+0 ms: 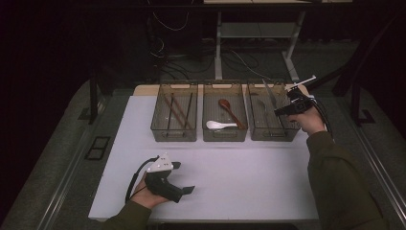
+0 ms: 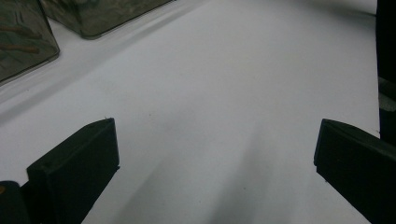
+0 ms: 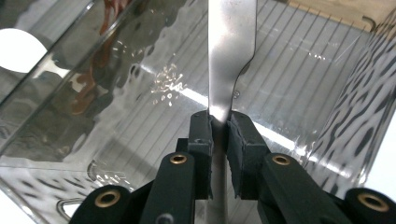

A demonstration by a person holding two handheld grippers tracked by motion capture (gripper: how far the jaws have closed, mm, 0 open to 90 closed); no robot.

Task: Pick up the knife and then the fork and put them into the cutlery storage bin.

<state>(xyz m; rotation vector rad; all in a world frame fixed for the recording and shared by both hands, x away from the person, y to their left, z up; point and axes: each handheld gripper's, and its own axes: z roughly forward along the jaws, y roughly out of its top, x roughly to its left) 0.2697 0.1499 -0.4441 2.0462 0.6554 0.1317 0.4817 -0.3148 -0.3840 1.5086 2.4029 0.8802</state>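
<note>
Over the right-hand bin [image 1: 272, 129] in the high view, the right gripper [image 1: 280, 111] held a metal utensil [image 1: 269, 93], while the left gripper [image 1: 184, 178] rested spread and empty near the table's front. In the right gripper view, the jaws pinched the utensil's flat, polished handle [image 3: 229, 56]: stiff, light, probably slippery, best gripped across its flat.

Noted on white desk [image 1: 230, 177]: left smoked-plastic bin [image 1: 174, 112] with dark wooden chopsticks [image 1: 176, 109]; middle smoked-plastic bin [image 1: 224, 112] with brown wooden spoon [image 1: 230, 111] and white ceramic spoon [image 1: 218, 125]. Tangled cables [image 1: 191, 52] on floor behind.
</note>
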